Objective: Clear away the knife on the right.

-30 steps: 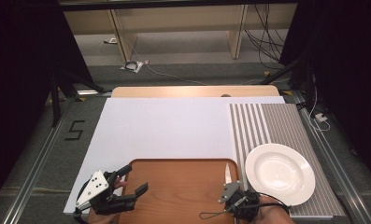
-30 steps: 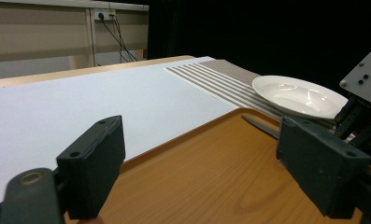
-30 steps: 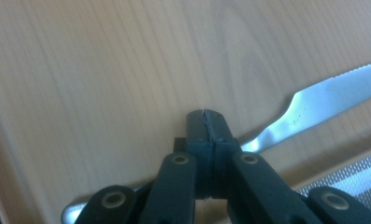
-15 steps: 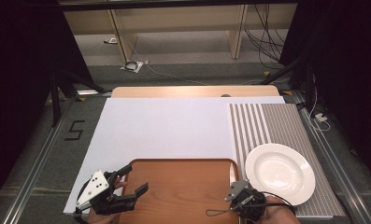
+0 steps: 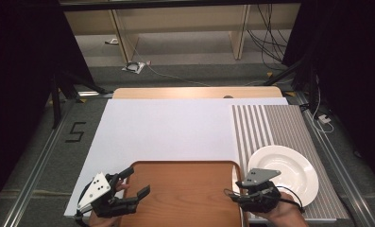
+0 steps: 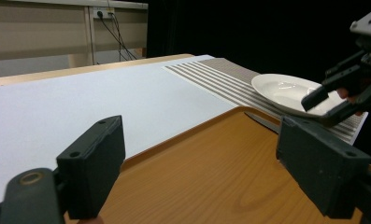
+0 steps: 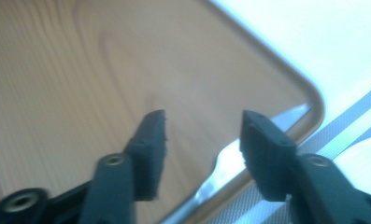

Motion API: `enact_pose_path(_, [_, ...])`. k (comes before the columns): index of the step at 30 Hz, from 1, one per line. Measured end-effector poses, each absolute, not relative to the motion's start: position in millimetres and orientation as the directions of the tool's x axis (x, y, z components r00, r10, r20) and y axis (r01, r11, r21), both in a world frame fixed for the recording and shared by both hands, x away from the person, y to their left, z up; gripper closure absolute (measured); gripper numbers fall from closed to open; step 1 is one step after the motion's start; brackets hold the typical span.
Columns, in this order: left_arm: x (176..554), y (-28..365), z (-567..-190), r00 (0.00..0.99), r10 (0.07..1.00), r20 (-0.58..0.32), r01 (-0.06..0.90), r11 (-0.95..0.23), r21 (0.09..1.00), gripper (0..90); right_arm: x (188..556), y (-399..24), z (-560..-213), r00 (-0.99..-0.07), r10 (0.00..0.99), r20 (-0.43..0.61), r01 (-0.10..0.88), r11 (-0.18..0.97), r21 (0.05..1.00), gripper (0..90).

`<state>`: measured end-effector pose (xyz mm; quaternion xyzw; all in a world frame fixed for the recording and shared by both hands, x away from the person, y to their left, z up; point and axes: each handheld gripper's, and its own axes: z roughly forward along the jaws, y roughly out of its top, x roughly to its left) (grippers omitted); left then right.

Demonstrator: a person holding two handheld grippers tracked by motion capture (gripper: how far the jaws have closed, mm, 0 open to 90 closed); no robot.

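High view: one tray (image 5: 185, 189), one knife (image 5: 235, 180), one plate (image 5: 289, 165); both tongs, left (image 5: 137, 182) and right (image 5: 235, 195), released, the right's just widened.

Table brightly lit, surroundings dark; right gripper view blurred and glary

High view overhead, facing forward; gripper views close, low; all share tray (image 5: 185, 189).
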<state>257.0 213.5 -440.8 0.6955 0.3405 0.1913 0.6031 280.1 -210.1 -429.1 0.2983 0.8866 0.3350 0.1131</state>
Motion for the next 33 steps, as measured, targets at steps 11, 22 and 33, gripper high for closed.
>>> enact_pose_path(11, [257, 213, -441, 0.696, 0.703, -0.145, 0.245, -0.042, 0.969, 15.6, 280, -228, -417, -0.748, 0.662, 0.055, 0.399, 0.383, 0.833, 30.0])
enact_pose_path(22, [257, 214, -441, 0.695, 0.704, -0.149, 0.247, -0.039, 0.968, 15.6, 274, -243, -415, -0.725, 0.685, 0.066, 0.329, 0.260, 0.908, 24.7])
enact_pose_path(33, [257, 214, -441, 0.697, 0.702, -0.147, 0.247, -0.042, 0.968, 15.5, 268, -254, -419, -0.699, 0.710, 0.088, 0.306, 0.185, 0.934, 23.9])
